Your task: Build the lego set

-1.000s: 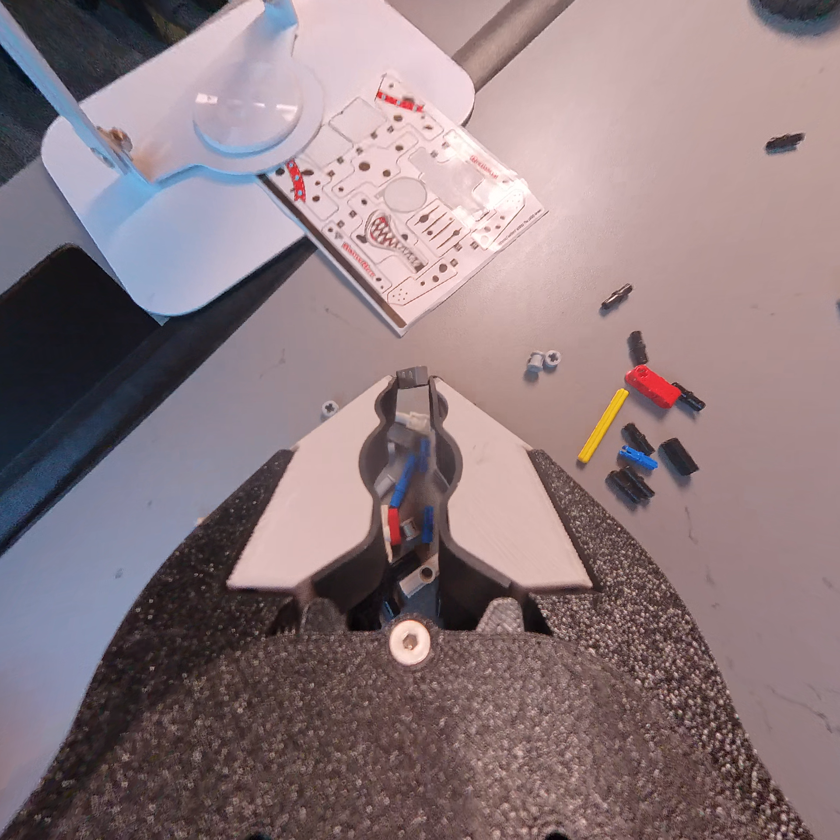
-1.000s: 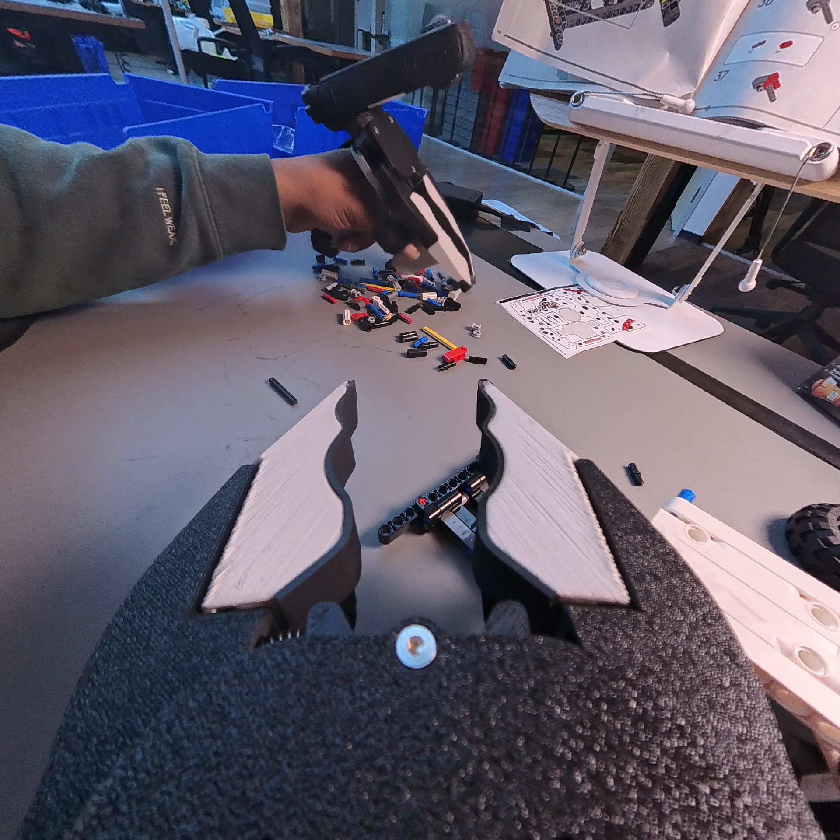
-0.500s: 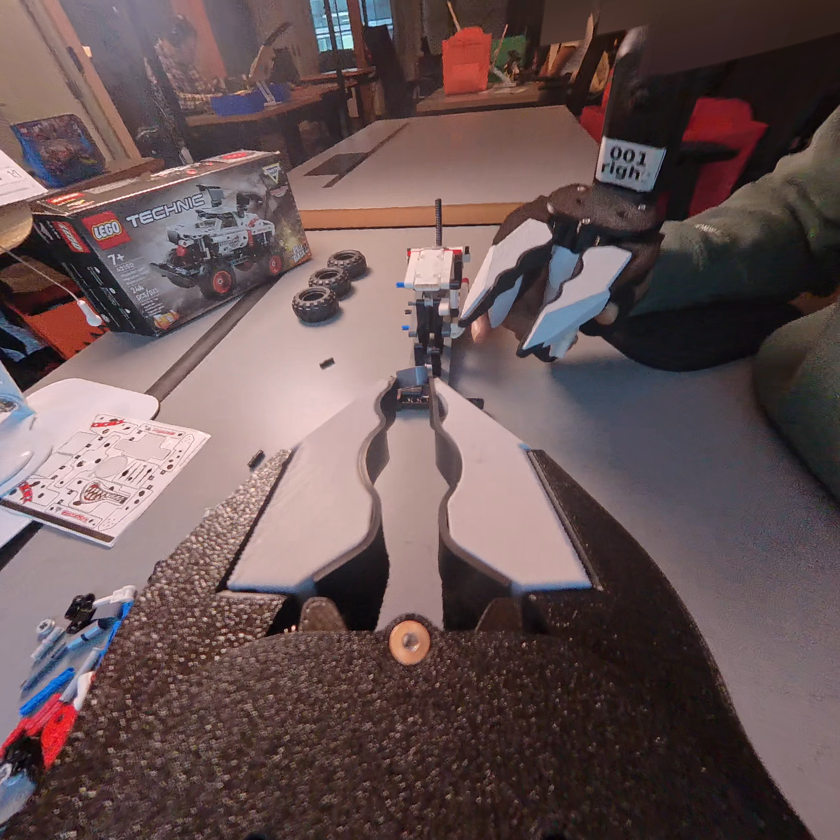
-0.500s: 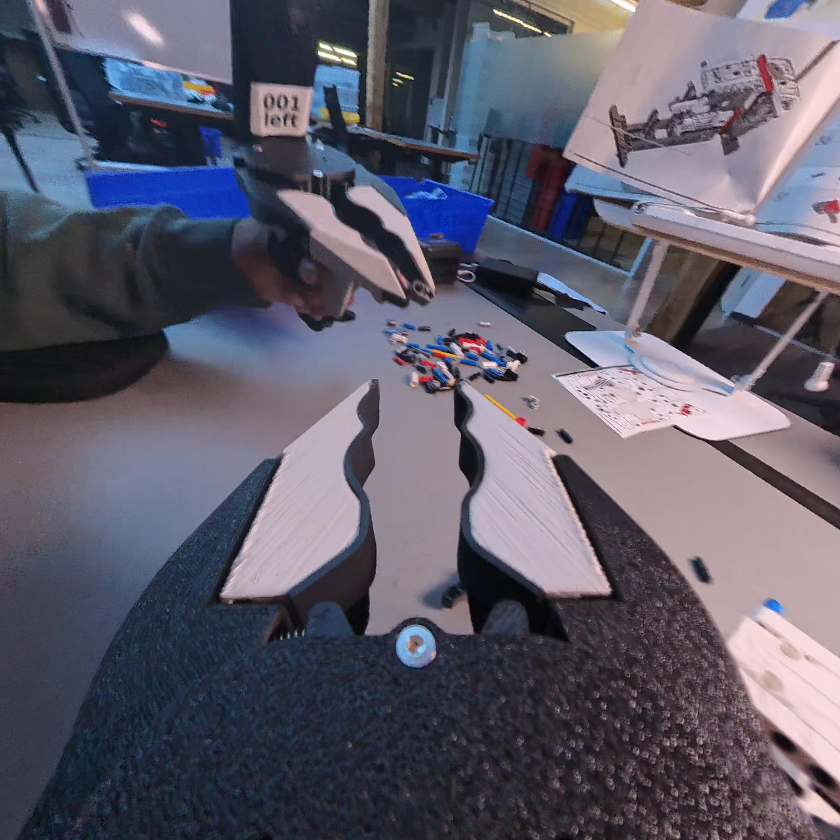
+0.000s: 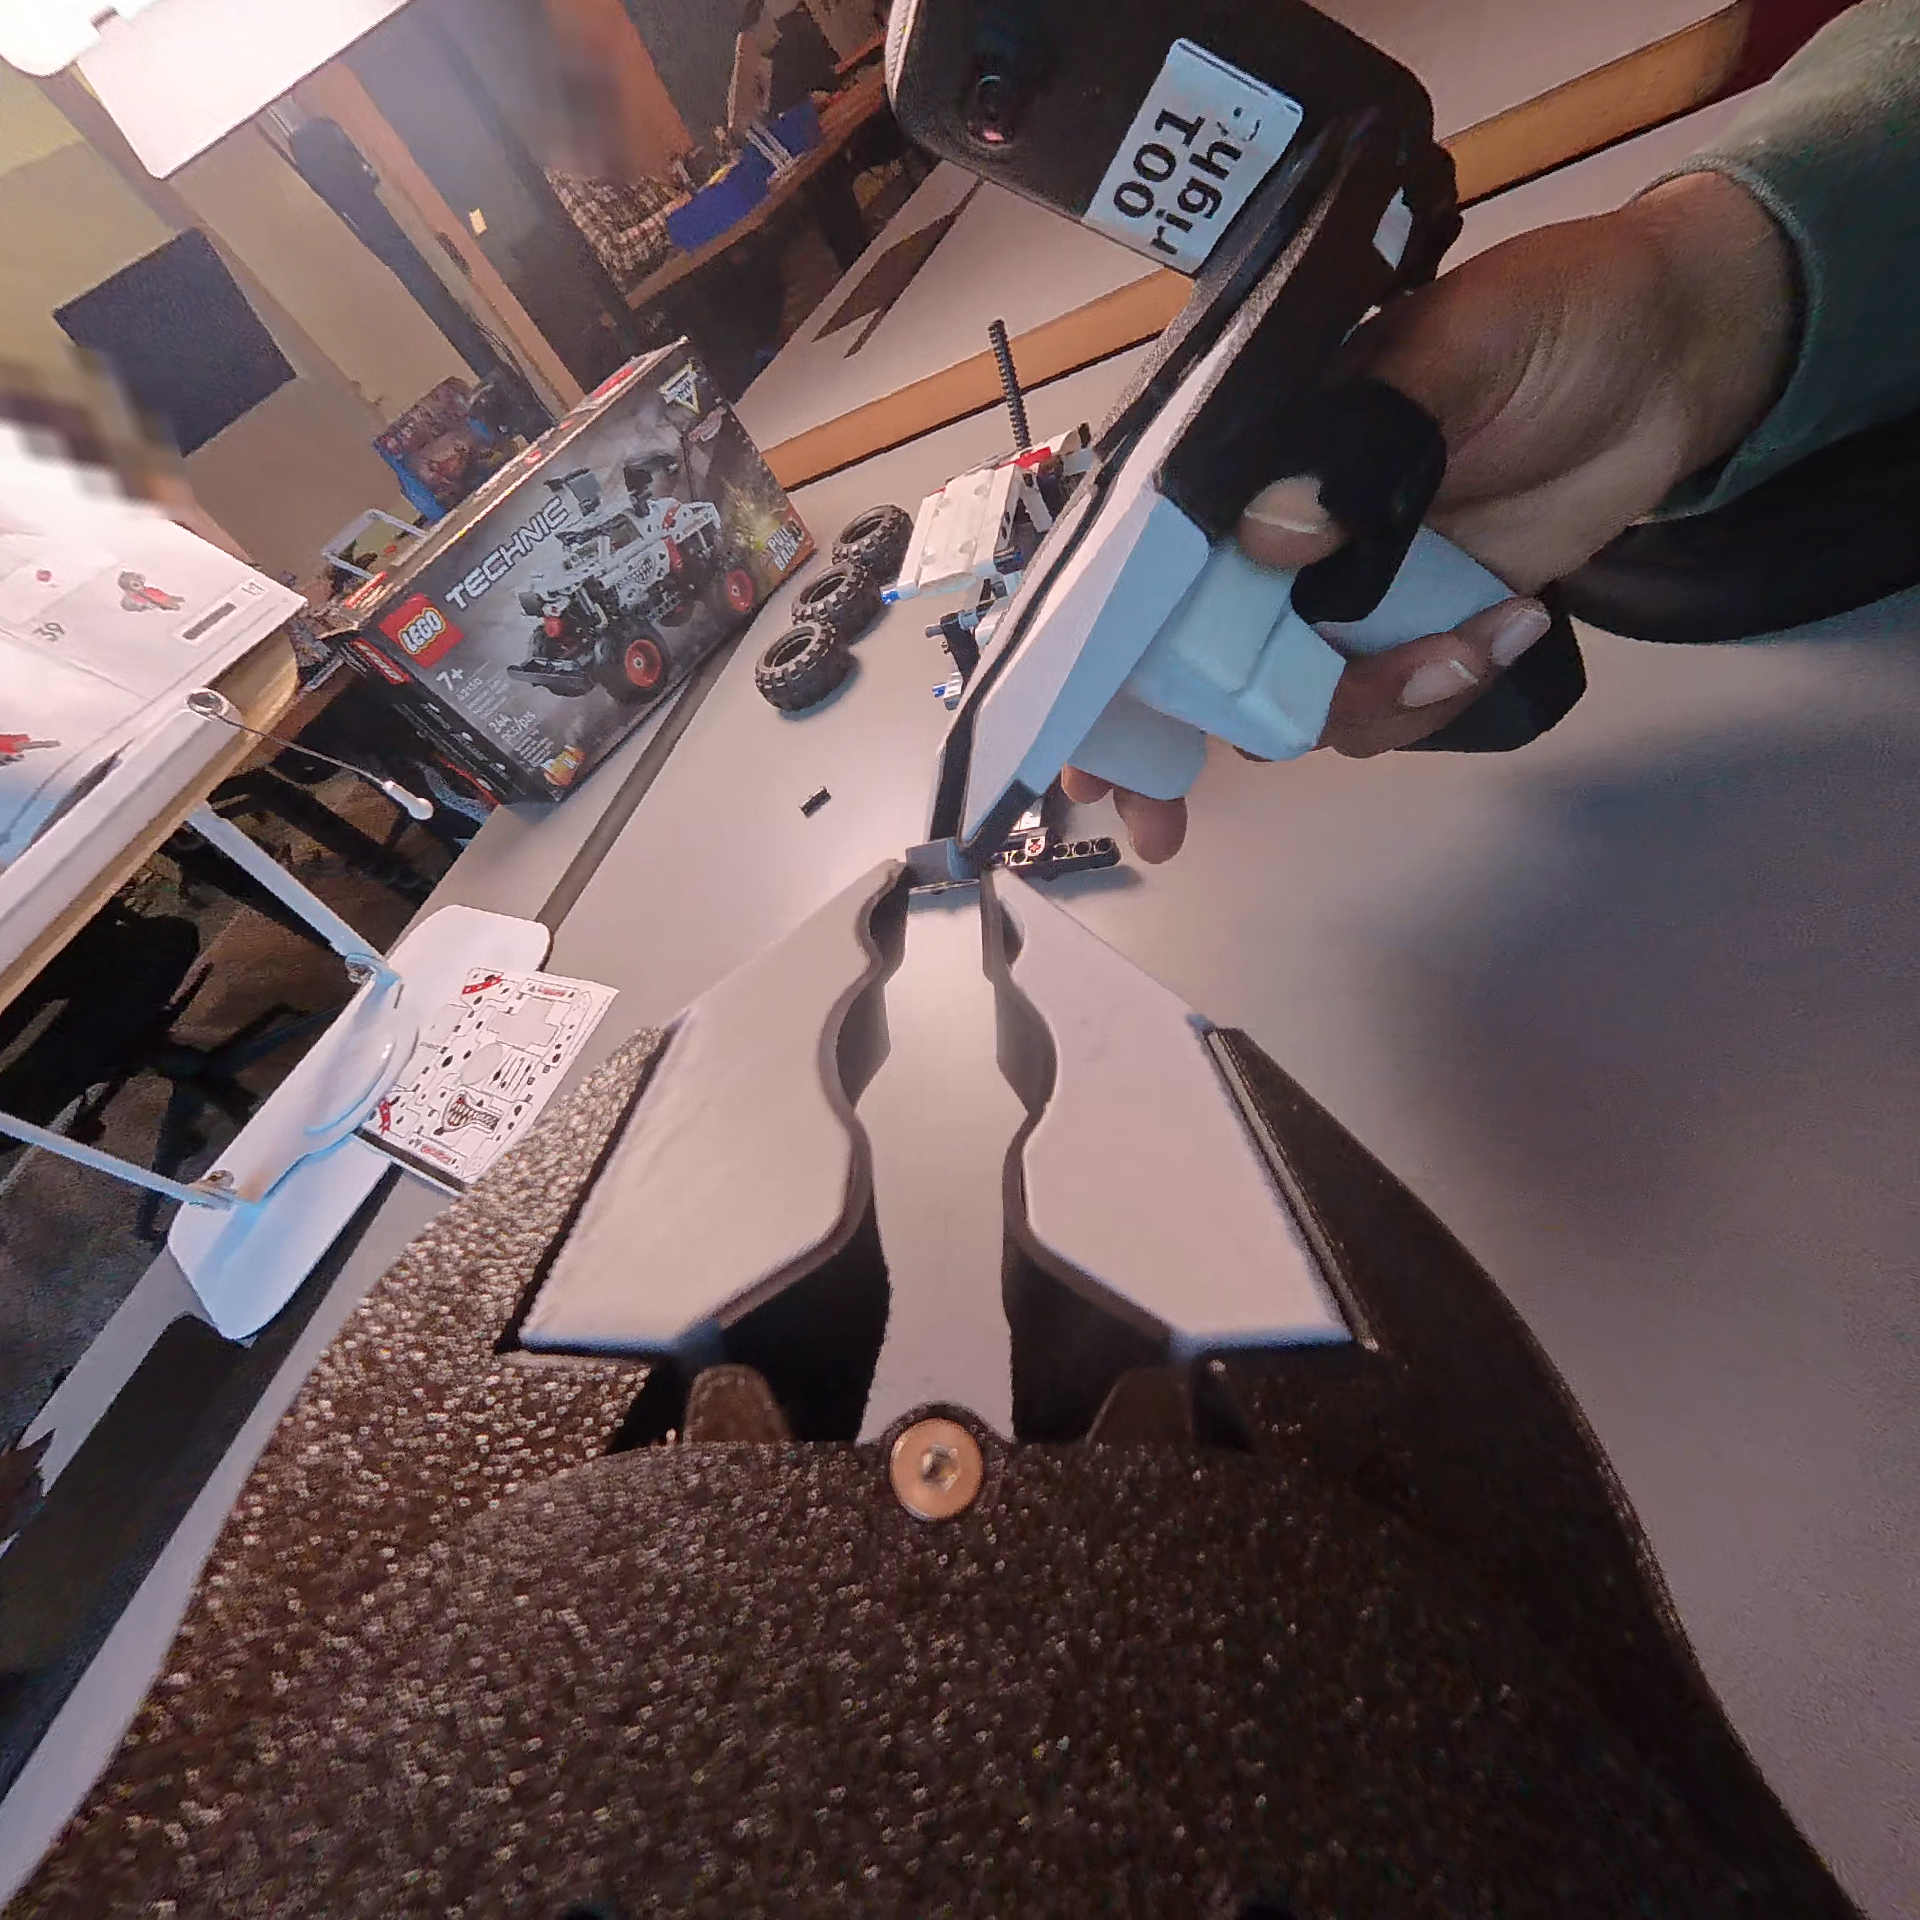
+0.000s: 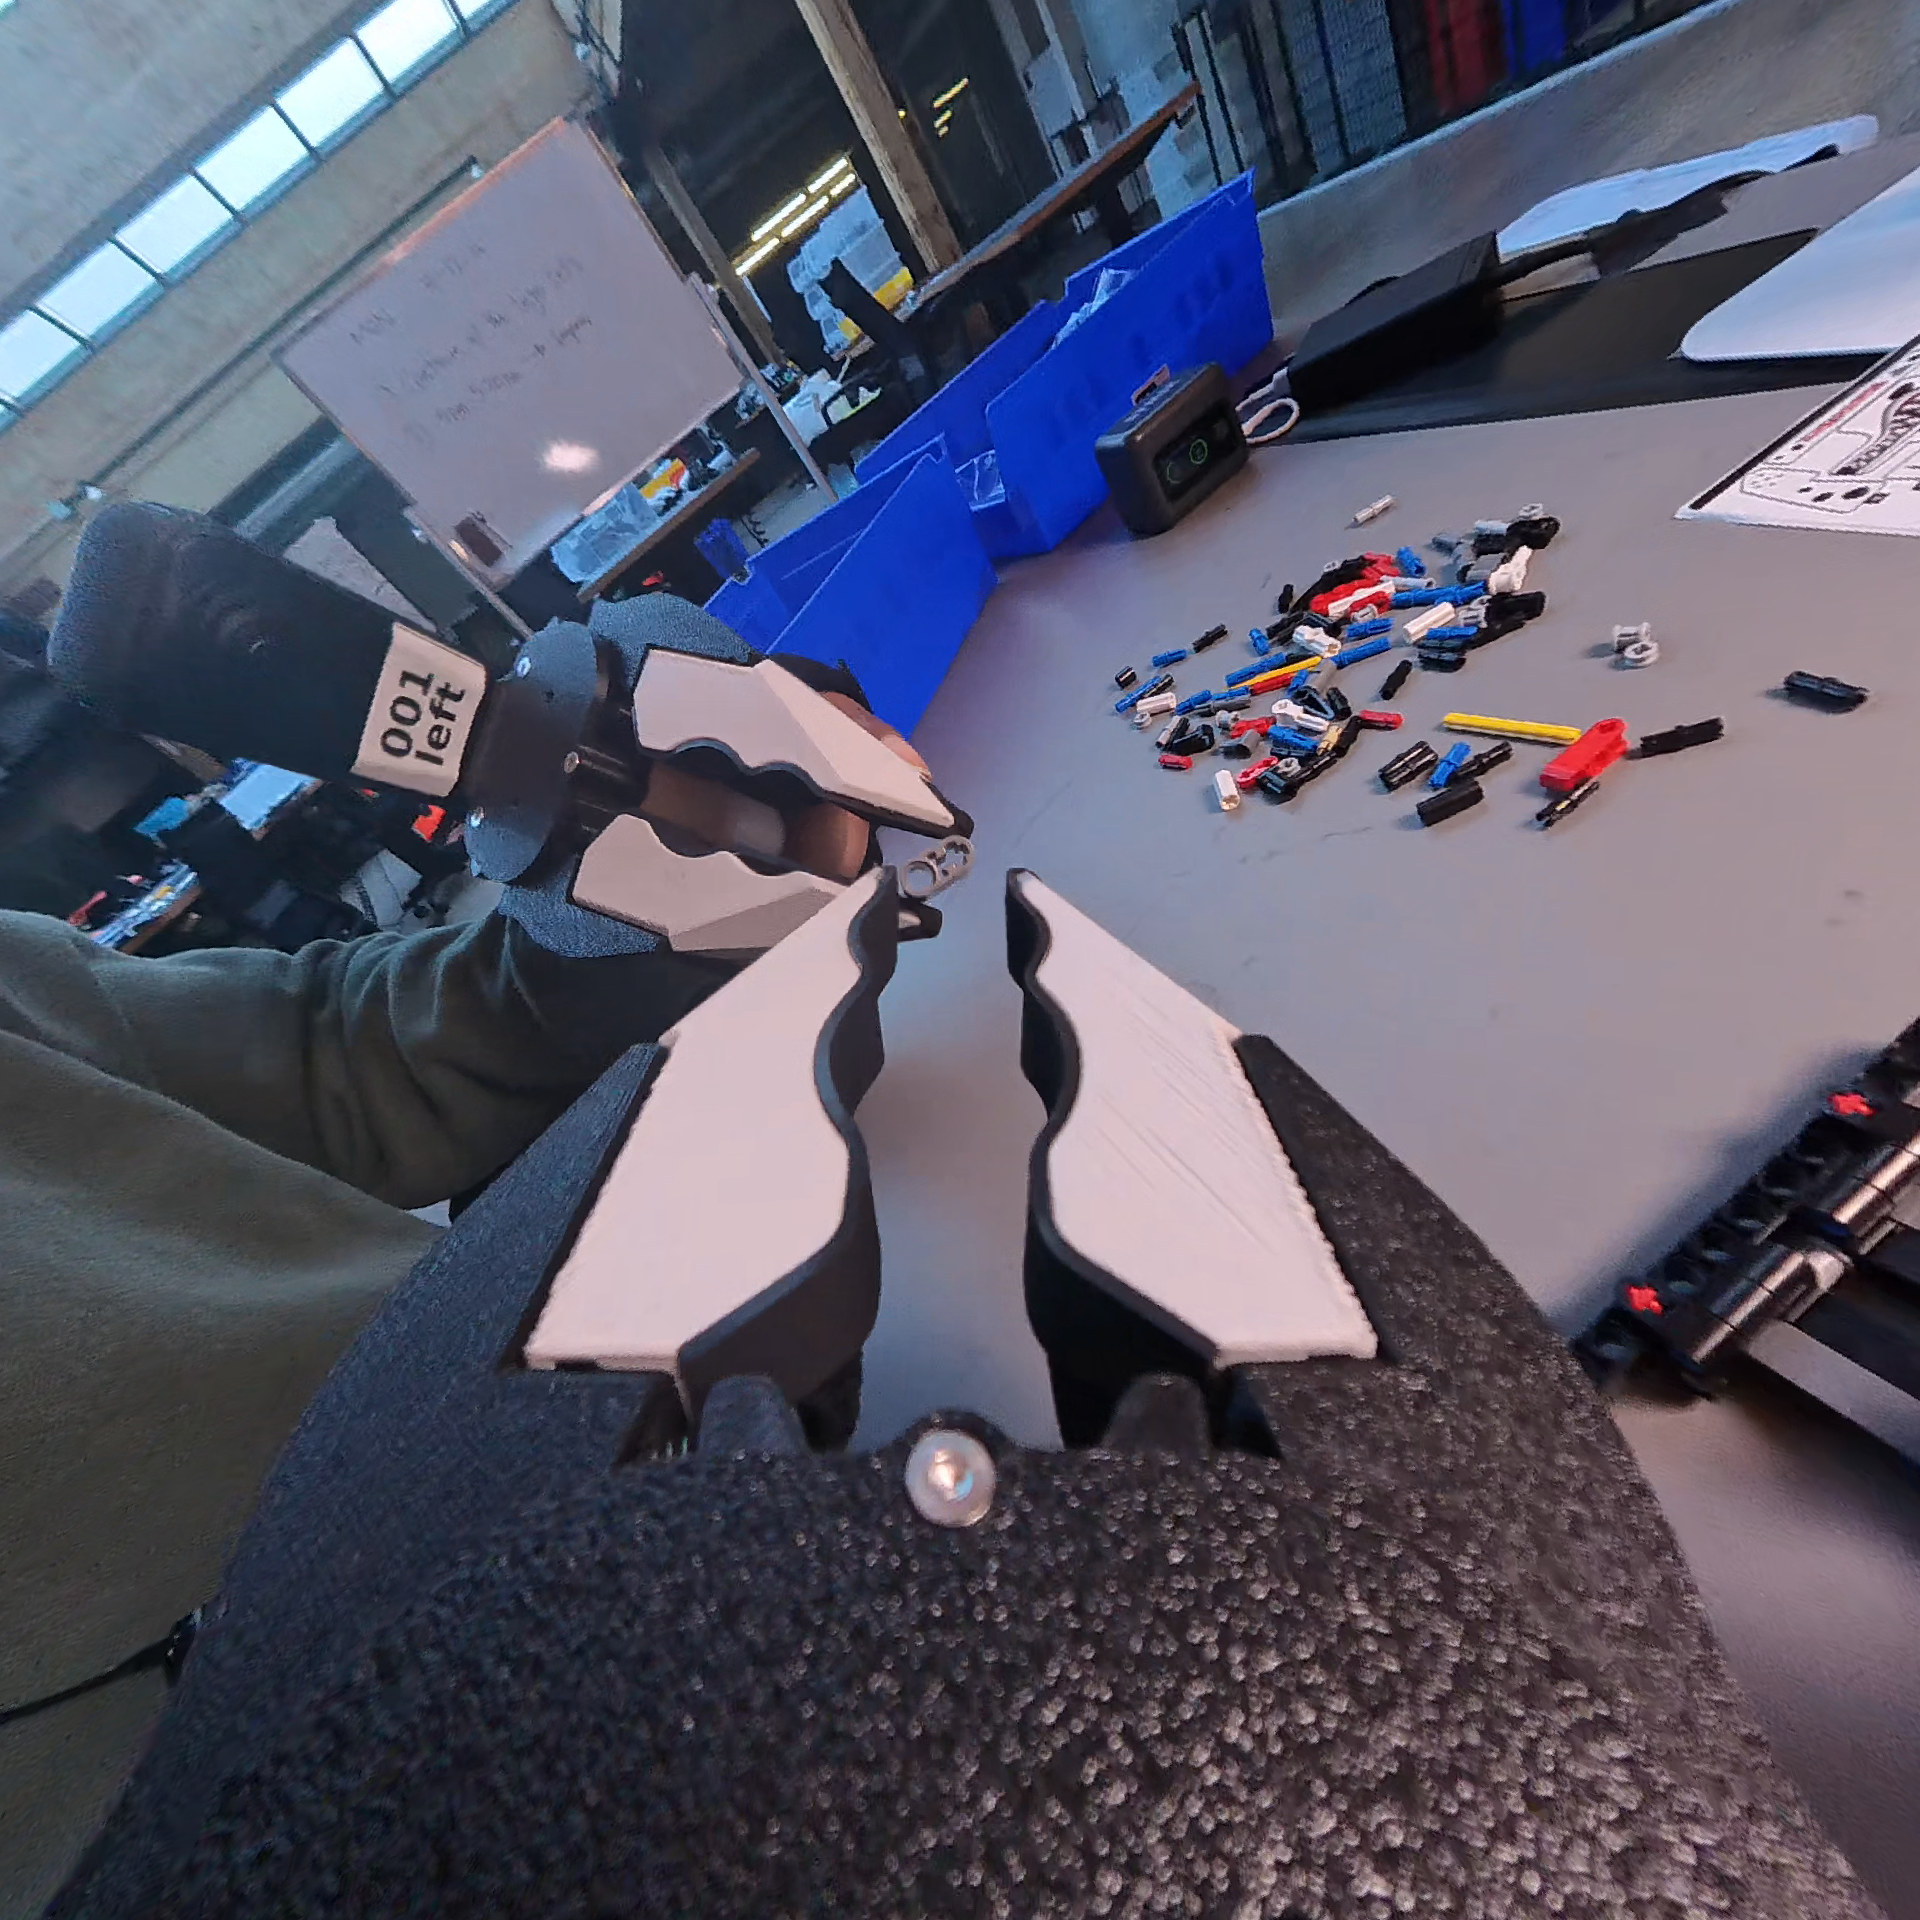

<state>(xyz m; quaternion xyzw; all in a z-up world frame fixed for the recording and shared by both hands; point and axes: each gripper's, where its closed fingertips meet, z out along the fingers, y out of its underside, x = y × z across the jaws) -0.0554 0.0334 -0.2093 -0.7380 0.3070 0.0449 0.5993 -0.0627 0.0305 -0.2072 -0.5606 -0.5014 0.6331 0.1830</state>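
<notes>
Item 1: small grey connector piece [image 6: 937, 864], pinched at the tips of my left gripper [image 5: 940, 894]. In the left wrist view it sits at frame centre, just above the fingertips; in the right wrist view it shows left of centre, with round holes along its flat body. Judged light, rigid and slick, a hard plastic part that could pop out of a tip pinch if twisted. Best hold: across the flat faces, leaving the holes free for a pin.

Item 2: my right gripper [image 6: 948, 902], fingers spread with a clear gap, holding nothing. Its left fingertip is just beside the connector; whether it touches, I cannot tell.

Item 3: black perforated beam [image 5: 1055, 852] on the grey table [image 5: 1558, 1143], centre of the left view, just behind both tips. Stiff and thin, probably best gripped mid-length.

Item 4: part-built white and black truck chassis [image 5: 977, 540], upper centre of the left view, with 3 black tyres [image 5: 831, 603] beside it. Likely to shed parts if squeezed; better held by its frame.

Item 5: loose pile of pins and axles [image 6: 1351, 686], blue, black, red, yellow and grey, upper right of the right view, well apart from both grippers.

Item 6: set box [image 5: 582, 613], upper left of the left view; sticker sheet [image 5: 488, 1081] at lower left.
</notes>
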